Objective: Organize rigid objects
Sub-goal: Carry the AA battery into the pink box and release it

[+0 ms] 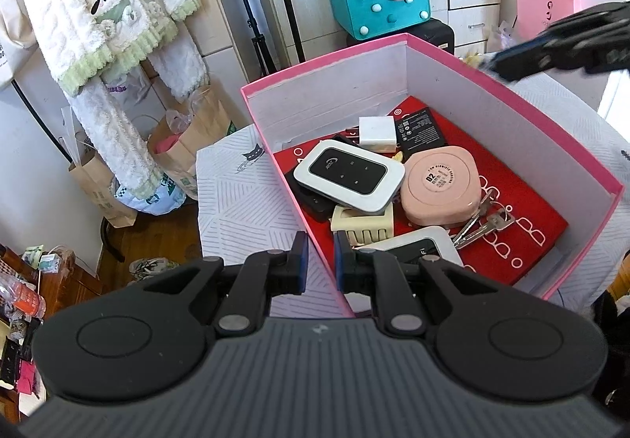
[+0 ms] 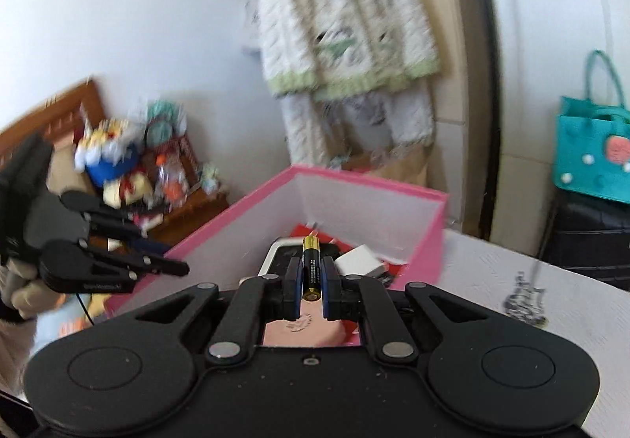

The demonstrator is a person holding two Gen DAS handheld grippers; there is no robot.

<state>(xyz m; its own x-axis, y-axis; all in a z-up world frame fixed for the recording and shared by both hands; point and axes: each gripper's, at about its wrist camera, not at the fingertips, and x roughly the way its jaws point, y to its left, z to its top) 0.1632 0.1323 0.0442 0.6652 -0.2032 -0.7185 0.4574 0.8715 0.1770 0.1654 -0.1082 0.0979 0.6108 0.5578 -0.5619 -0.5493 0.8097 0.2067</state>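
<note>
A pink box [image 1: 567, 146] stands on the table and holds a white pocket router [image 1: 348, 176], a pink round case [image 1: 441, 188], a white charger [image 1: 377, 131], a black battery pack [image 1: 419, 128], keys [image 1: 482, 223] and more. My left gripper [image 1: 321, 266] straddles the box's near pink wall, its jaws a narrow gap apart, holding nothing. My right gripper [image 2: 312, 288] is shut on a black and gold battery [image 2: 311, 268] and holds it above the box [image 2: 220, 221]. The right gripper also shows blurred in the left wrist view [image 1: 551, 44], over the box's far corner.
The box stands on a white patterned tablecloth [image 1: 236, 201]. A teal bag [image 1: 380, 0] sits on a black case behind. A pink bag [image 1: 545, 6] hangs at right. Paper bags [image 1: 185, 138] and a fluffy robe [image 1: 102, 4] are at left. A cluttered wooden shelf [image 2: 138, 170] stands beyond.
</note>
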